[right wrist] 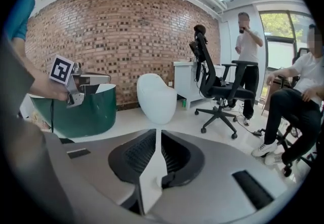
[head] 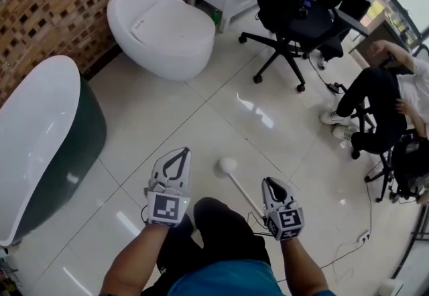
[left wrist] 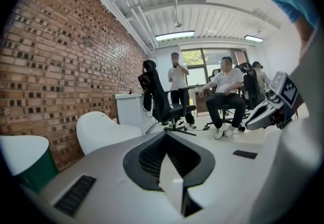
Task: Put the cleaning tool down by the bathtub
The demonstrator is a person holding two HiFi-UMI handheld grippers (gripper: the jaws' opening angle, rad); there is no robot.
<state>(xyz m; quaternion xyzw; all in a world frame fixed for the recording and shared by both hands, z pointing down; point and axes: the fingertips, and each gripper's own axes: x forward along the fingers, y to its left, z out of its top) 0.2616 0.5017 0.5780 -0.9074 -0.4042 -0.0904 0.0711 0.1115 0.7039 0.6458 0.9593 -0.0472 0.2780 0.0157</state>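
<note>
Cleaning tool: the cleaning tool (head: 228,167) has a round white head on a thin pale handle. It lies on the tiled floor (head: 201,114) at lower centre of the head view. The head points up-frame; the handle runs down-right until the right hand-held gripper covers its end.

Bathtub: the bathtub (head: 40,120) is white inside and dark green outside, at the left edge of the frame. It is near the tool but not touching it, with bare tiles between them.

Right hand-held gripper: the right hand-held gripper (head: 269,184) is released. Its jaws stand slightly apart and its own view shows nothing between them. It sits low over the handle end, which fits a tool just let go at floor level rather than dropped.

Left hand-held gripper: the left hand-held gripper (head: 182,153) is clenched, tips meeting, and empty. It is held level between tool and tub, apparently only keeping clear.

Task status (judgement): the tool looks set down. The spot counts as beside the tub only loosely.

Surroundings: a white toilet (head: 164,27) stands against the brick wall (head: 53,0) at upper left. An office chair (head: 288,20) and a seated person (head: 382,100) are at upper right, well apart from the tool.
</note>
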